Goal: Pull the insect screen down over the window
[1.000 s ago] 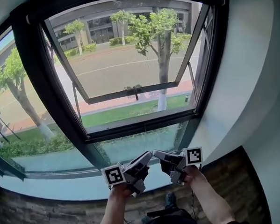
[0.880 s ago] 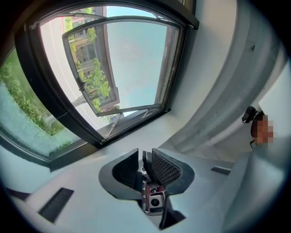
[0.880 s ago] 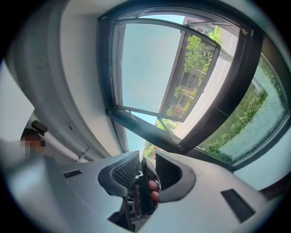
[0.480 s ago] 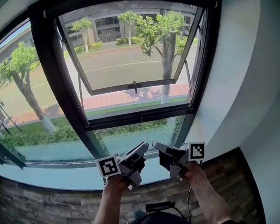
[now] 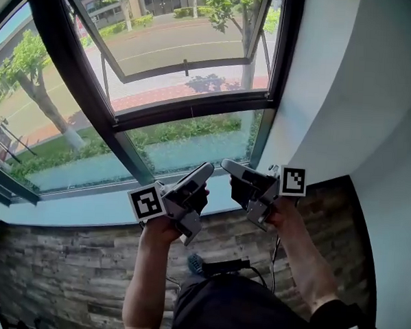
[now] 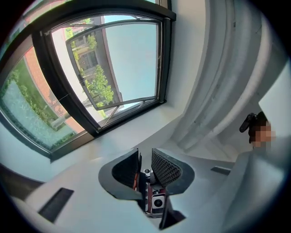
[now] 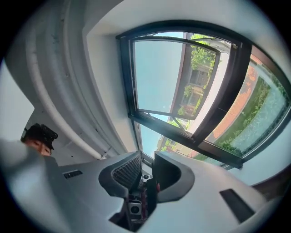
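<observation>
Left gripper (image 5: 205,168) and right gripper (image 5: 226,163) hung empty, jaws ajar, the right's just narrowing; the unseen screen, probably light, wanted gripping by its bar.

The head view looks from up high and steeply down. The window (image 5: 194,110) fills the top of its frame. The left tongs (image 5: 206,169) and the right tongs (image 5: 225,164) sit side by side near the middle, close to the camera.

The left gripper view rides right behind the left tongs, which show at the bottom of its frame. It looks up and away, with the window farther off at the upper left.

The right gripper view rides the same way, with the window at the upper right.

All three views share the window and its open pane (image 5: 185,35).
</observation>
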The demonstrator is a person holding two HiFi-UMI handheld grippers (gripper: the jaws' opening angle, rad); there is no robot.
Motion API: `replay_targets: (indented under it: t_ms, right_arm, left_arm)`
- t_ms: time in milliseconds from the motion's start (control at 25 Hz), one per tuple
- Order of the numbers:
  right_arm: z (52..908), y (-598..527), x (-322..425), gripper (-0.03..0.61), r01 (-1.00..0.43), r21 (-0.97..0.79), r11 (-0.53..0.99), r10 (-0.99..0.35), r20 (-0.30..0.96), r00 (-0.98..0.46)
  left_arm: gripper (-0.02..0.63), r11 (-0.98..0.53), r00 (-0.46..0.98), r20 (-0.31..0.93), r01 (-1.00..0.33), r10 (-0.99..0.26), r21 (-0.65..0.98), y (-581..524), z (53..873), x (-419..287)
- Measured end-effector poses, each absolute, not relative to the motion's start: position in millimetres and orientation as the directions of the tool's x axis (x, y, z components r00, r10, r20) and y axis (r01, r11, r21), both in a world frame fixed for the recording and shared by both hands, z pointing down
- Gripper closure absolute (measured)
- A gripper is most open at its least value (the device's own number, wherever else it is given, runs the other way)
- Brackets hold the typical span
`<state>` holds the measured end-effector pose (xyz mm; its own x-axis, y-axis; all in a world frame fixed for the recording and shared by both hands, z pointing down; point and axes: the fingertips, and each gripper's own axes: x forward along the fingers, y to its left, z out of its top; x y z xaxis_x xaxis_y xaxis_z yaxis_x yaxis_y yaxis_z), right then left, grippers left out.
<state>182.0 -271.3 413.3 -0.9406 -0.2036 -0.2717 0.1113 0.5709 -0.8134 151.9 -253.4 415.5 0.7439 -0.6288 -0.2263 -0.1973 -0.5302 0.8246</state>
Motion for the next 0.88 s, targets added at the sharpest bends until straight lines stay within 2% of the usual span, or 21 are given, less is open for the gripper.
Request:
replay_targets:
  t_ms: [320,560,880]
  right_arm:
    - [422,-240,186,0.509,0.171,-0.818,0.549,-0.14,-0.292,-0.946]
    - [424,-233,192,0.549,0.207,-0.81,0.549,-0.122,-0.323,-0.939]
    - [428,-231,204,0.558,0.214,-0.807,0.55,-0.128,-0.335,-0.934]
  left_arm:
    - [0.523,-0.493,0.703,-0.195,-0.248,-0.684,0.834,-223,420,160]
    - [0.523,-0.484,0.7,-0.198,-0.237,-0.687,0.842,-221,425,171]
    - [0.523,-0.481,0.708,-0.189,-0.237,-0.68,0.844,-219,428,180]
